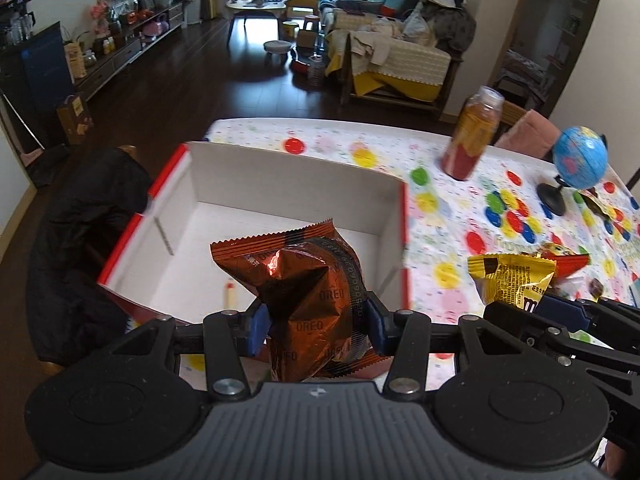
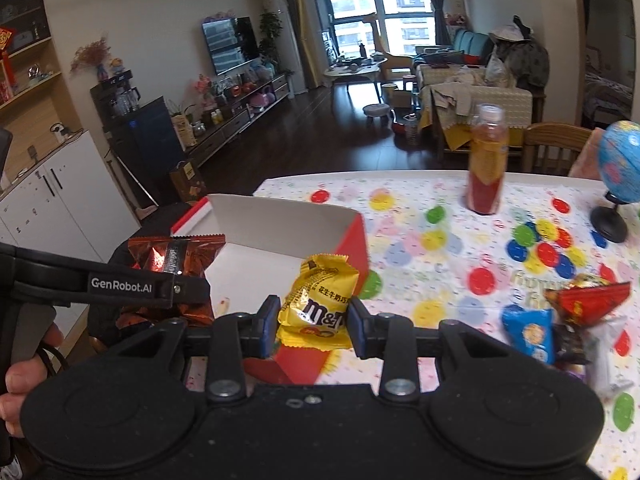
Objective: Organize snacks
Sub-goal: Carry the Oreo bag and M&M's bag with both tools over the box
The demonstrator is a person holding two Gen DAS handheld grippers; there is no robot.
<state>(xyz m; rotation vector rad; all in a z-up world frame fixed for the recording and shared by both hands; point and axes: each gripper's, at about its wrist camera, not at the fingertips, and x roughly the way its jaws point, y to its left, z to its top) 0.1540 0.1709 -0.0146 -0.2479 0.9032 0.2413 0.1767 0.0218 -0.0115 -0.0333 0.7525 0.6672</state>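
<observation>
My left gripper is shut on a brown Oreo packet, held above the near edge of a white cardboard box with red outer sides. A small pale snack lies on the box floor. My right gripper is shut on a yellow M&M's packet, held over the box's near right corner. In the left wrist view the yellow packet and the right gripper show at the right. In the right wrist view the Oreo packet and the left gripper's body show at the left.
The table carries a dotted cloth. On it stand a bottle of red and orange drink and a small blue globe. Several loose snack packets lie at the right. A dark jacket on a chair sits left of the box.
</observation>
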